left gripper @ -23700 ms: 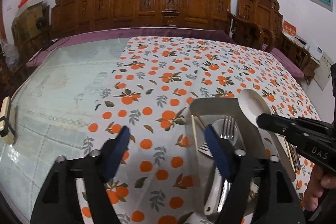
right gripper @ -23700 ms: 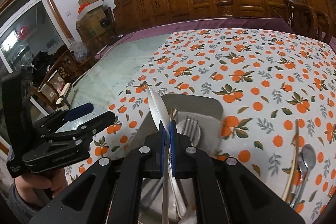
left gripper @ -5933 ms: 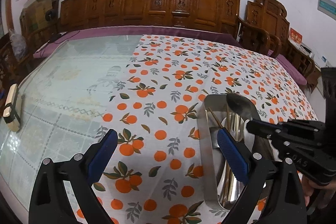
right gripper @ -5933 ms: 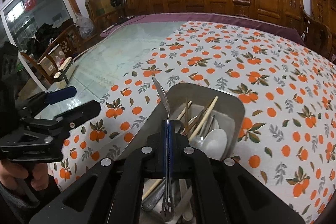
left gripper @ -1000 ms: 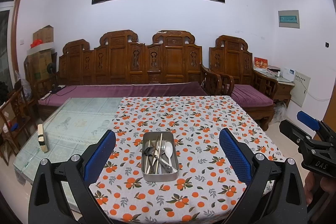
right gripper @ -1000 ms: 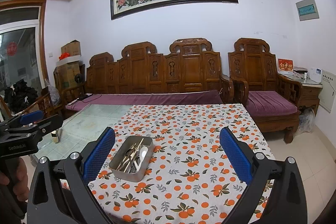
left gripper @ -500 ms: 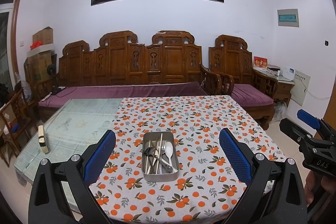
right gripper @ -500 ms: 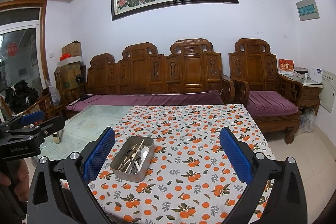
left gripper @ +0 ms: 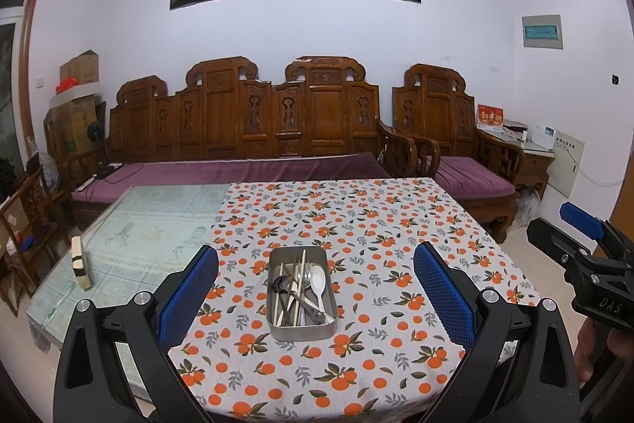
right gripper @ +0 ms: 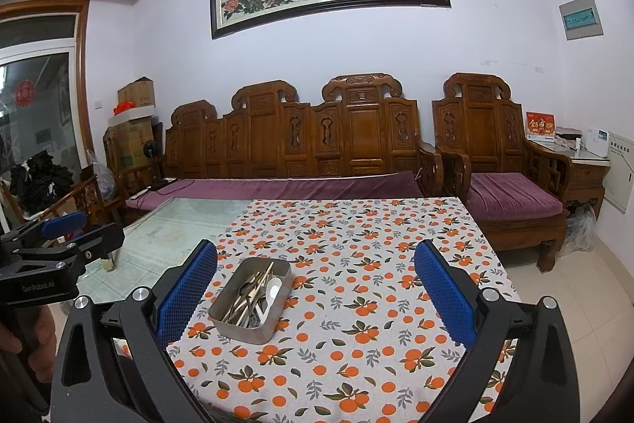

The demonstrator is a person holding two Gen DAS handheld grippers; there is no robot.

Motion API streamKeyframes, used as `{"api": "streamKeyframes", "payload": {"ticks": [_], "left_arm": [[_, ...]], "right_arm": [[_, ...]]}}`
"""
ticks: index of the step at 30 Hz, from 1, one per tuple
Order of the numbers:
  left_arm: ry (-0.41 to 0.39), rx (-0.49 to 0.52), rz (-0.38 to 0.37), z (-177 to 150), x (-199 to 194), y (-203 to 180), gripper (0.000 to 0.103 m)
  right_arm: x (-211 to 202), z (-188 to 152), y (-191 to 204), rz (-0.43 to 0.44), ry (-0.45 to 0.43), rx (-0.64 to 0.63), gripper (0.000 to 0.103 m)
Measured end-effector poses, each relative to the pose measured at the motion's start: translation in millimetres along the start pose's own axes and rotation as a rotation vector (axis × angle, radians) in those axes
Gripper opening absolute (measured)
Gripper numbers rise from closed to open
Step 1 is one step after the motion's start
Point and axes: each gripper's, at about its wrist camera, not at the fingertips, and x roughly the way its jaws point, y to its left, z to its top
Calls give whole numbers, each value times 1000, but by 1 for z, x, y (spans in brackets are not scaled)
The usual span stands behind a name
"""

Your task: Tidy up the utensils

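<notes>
A metal tray (left gripper: 277,328) (right gripper: 253,333) stands on the orange-patterned tablecloth (left gripper: 356,224) (right gripper: 356,244). Inside it lie several utensils: a white spoon (left gripper: 318,279), a fork, dark spoons and wooden chopsticks (left gripper: 303,266) (right gripper: 263,278). My left gripper (left gripper: 316,294) is open with nothing in it, held well back from the table's near edge. My right gripper (right gripper: 316,294) is open too, also far back, with the tray lying to the left between its blue pads. Each gripper shows at the edge of the other's view.
Bare glass tabletop (left gripper: 158,224) lies left of the cloth, with a small wooden block (left gripper: 81,262) near its edge. A carved wooden bench (left gripper: 245,129) with a purple cushion and an armchair (right gripper: 495,161) stand behind. Tiled floor (right gripper: 586,304) opens to the right.
Since 5.9 s ago both grippers have pulled far back from the tray, and the right one has let go of a metal spoon. Over the last second almost nothing moves.
</notes>
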Motion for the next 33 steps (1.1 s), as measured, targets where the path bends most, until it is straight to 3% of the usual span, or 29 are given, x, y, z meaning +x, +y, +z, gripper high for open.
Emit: {"api": "streamKeyframes", "payload": {"ticks": [33], "left_arm": [[3,-5,-2,2,1,3,95]], "right_arm": [[-1,-1,2,0,0,1,100]]}}
